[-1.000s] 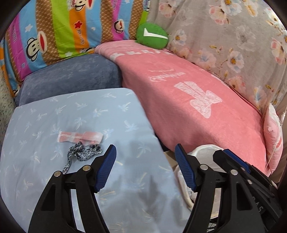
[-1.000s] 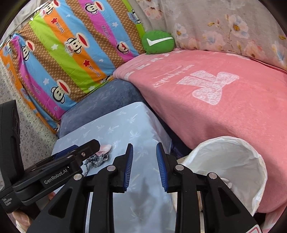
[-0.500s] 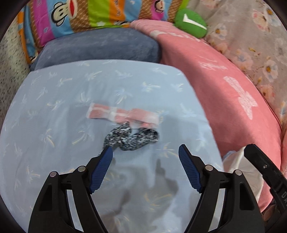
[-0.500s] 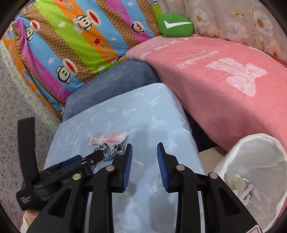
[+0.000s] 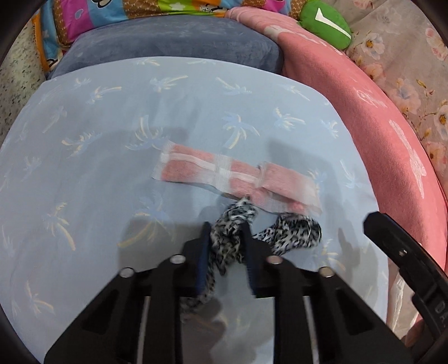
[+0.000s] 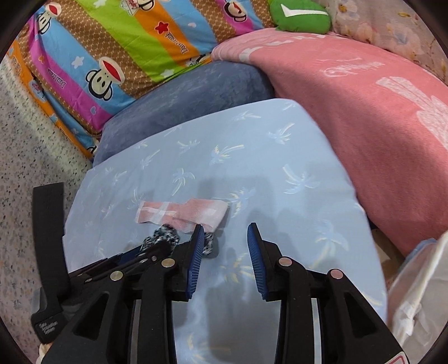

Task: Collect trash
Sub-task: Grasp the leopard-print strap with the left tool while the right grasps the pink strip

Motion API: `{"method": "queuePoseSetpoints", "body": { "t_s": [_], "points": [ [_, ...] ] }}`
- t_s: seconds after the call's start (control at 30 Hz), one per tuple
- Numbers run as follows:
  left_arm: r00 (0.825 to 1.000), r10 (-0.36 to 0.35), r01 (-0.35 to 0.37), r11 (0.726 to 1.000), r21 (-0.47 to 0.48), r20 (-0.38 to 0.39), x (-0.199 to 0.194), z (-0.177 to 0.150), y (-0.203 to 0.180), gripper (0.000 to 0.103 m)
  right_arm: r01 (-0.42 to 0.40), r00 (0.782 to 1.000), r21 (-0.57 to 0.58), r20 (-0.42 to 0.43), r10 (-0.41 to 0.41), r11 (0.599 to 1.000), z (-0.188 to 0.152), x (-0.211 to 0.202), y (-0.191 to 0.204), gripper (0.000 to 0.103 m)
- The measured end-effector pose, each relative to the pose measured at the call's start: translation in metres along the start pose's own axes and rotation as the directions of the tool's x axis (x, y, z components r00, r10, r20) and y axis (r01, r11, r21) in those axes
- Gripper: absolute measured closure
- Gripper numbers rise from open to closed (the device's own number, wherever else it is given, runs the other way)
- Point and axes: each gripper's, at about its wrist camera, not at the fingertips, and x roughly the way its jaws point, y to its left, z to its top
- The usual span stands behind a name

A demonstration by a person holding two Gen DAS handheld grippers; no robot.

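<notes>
A black-and-white patterned cloth string point(image 5: 282, 233) lies on the light blue palm-print cover point(image 5: 112, 168). My left gripper point(image 5: 224, 235) is shut on its bunched left part. A pink and white wrapper strip point(image 5: 238, 176) lies flat just beyond it, touching the string. In the right wrist view my right gripper point(image 6: 224, 238) is open and empty, hovering over the blue cover right of the wrapper point(image 6: 182, 212) and the string point(image 6: 165, 233). The left gripper's body point(image 6: 126, 257) shows at lower left there.
A white bin liner point(image 6: 420, 294) stands at the right edge. A pink blanket point(image 6: 364, 112) covers the couch on the right, a grey-blue cushion point(image 6: 190, 100) and a striped monkey-print pillow point(image 6: 126, 50) lie behind. A green cushion point(image 5: 324, 22) sits at the back. Speckled floor point(image 6: 25, 168) lies left.
My left gripper moved forward and down to the string and closed on it. My right gripper moved left toward the trash, away from the bin, and opened wider.
</notes>
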Motion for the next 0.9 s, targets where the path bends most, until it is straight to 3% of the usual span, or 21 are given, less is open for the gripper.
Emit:
{"method": "queuePoseSetpoints", "body": {
  "t_s": [0.43, 0.63, 0.9],
  "points": [
    [0.998, 0.052, -0.050, 0.998, -0.044, 0.046, -0.013, 0.010, 0.035, 0.089, -0.014, 0.996, 0.004, -0.085, 0.014, 1.000, 0.003, 0.065, 0.014, 0.070],
    [0.998, 0.051, -0.049, 0.998, -0.051, 0.045, -0.012, 0.013, 0.037, 0.089, 0.004, 0.997, -0.023, -0.072, -0.006, 1.000, 0.001, 0.066, 0.020, 0.087],
    [0.997, 0.027, -0.025, 0.999, -0.021, 0.075, -0.029, 0.014, 0.022, 0.089, -0.008, 1.000, -0.041, -0.015, 0.008, 0.999, 0.004, 0.031, 0.028, 0.089]
  ]
}}
